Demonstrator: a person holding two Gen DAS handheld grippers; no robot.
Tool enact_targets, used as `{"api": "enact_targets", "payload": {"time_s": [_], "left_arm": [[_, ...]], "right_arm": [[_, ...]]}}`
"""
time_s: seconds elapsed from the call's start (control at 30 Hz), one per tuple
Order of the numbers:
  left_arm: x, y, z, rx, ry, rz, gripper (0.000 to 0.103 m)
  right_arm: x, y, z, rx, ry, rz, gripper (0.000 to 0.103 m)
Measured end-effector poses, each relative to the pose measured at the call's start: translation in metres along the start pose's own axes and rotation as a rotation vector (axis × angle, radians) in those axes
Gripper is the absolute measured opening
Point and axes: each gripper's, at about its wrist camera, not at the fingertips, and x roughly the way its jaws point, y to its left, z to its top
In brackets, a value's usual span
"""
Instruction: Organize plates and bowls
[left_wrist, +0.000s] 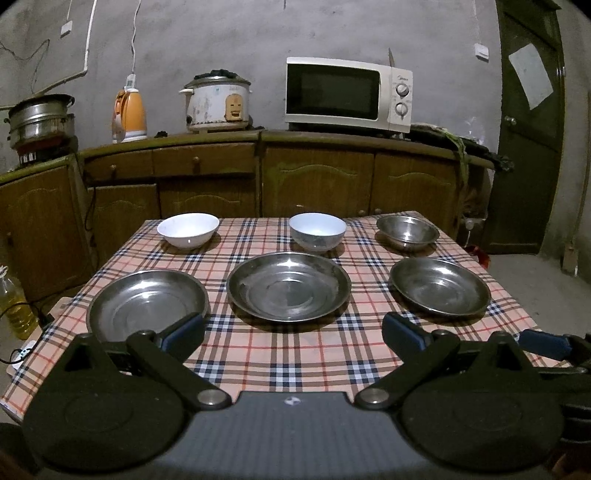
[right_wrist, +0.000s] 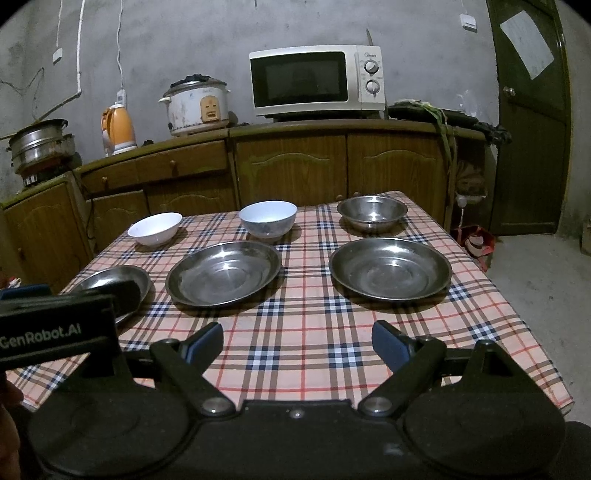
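Hovering left gripper (left_wrist: 291, 334) (fingers (left_wrist: 184, 330) apart), apparently empty.

Both wrist cameras sit low at the near edge of the checked tablecloth (left_wrist: 295, 354), looking forward and slightly downward along their own fingers toward the far wall. The left wrist view is centred on the middle steel plate (left_wrist: 289, 286); the right wrist view stands further right, placing that plate (right_wrist: 223, 272) left of centre and the right steel plate (right_wrist: 390, 268) ahead. Both views share the whole tabletop, the cabinet run and the microwave (left_wrist: 347, 94) beyond. The left gripper (right_wrist: 55, 317) intrudes at the right view's left edge, just beside it.
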Motion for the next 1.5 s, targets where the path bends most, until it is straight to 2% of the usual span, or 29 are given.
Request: {"api": "enact_targets", "payload": {"time_s": [1.5], "left_arm": [[0.028, 0.013, 0.0, -0.023, 0.043, 0.022, 0.103]], "right_arm": [[0.031, 0.006, 0.002, -0.002, 0.052, -0.012, 0.103]]}}
